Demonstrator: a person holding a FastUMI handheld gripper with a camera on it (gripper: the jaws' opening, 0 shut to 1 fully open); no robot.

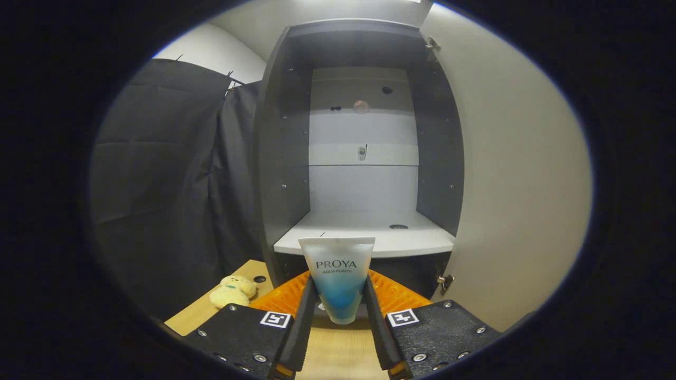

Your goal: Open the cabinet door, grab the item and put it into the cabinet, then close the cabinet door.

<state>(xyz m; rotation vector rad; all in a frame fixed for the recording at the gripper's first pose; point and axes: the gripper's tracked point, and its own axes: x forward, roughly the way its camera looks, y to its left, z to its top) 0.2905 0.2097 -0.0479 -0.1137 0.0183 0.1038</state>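
Note:
A tube of cosmetic cream [338, 277], white at its flat end and blue toward the cap, stands upright between my fingers. My gripper [339, 287] is shut on it, one finger pressing each side. Just beyond the tube is the dark cabinet [282, 158], its inside open to me, with a white shelf floor [364, 235] and a pale back wall. The cabinet door [517, 174] is swung open to the right of the opening, a hinge showing at its lower corner. The tube's top edge sits level with the shelf's front lip.
A wooden tabletop [338, 353] lies under the gripper. A small yellow plush toy [233, 290] rests on it to the left, near the cabinet's base. Black cloth hangs as a wall left of the cabinet.

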